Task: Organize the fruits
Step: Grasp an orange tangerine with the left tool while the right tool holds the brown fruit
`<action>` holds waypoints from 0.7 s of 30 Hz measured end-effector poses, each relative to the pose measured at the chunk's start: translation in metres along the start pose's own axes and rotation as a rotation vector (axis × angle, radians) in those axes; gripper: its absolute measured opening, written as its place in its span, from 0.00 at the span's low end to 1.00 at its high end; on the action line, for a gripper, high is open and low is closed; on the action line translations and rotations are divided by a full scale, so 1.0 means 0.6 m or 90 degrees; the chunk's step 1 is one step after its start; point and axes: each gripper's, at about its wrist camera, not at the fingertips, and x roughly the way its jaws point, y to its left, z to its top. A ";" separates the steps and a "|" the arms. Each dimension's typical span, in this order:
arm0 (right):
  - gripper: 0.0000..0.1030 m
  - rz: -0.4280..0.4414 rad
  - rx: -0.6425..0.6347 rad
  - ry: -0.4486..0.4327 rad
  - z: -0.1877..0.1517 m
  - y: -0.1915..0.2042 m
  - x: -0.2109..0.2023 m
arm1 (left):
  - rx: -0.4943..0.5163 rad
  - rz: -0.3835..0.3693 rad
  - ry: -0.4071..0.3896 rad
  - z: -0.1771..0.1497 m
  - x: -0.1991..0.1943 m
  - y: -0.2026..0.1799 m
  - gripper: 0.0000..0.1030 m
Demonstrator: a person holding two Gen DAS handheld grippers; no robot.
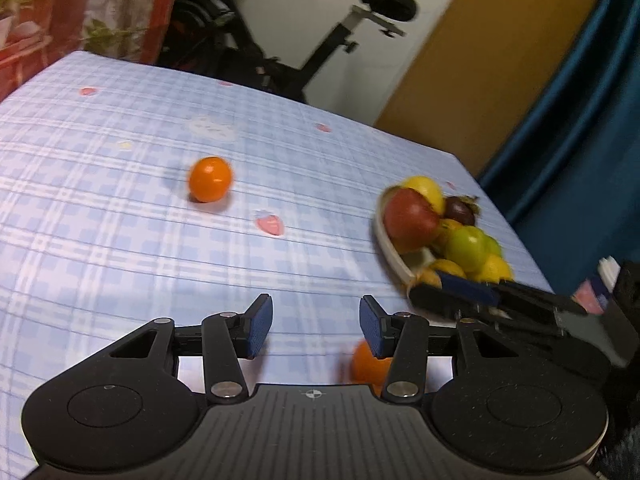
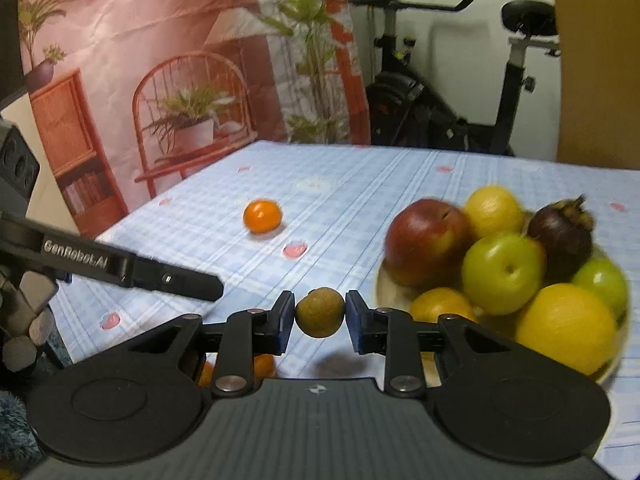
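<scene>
My right gripper [image 2: 320,314] is shut on a small brown-green round fruit [image 2: 320,312], held above the cloth just left of the bowl [image 2: 380,280]. The bowl holds a red apple [image 2: 426,236], green apples [image 2: 502,272], yellow citrus [image 2: 566,328] and a dark mangosteen [image 2: 562,232]. My left gripper [image 1: 316,330] is open and empty above the table. An orange [image 1: 211,179] lies alone mid-table; it also shows in the right wrist view [image 2: 262,216]. A second orange [image 1: 370,364] lies under my left gripper's right finger. The bowl [image 1: 390,248] is at the right.
The table carries a blue plaid cloth [image 1: 120,220]. The right gripper's fingers [image 1: 472,294] reach in front of the bowl in the left wrist view. An exercise bike [image 2: 440,112] and a printed backdrop [image 2: 160,80] stand behind the table. A blue curtain [image 1: 580,120] hangs at the right.
</scene>
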 end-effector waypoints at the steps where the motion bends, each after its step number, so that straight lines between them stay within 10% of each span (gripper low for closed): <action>1: 0.29 -0.004 0.006 -0.009 0.002 -0.004 -0.008 | 0.011 -0.005 0.005 -0.001 0.002 -0.007 0.51; 21: 0.29 -0.010 0.036 -0.035 -0.003 -0.025 -0.027 | 0.083 -0.027 0.088 -0.030 0.051 -0.056 0.34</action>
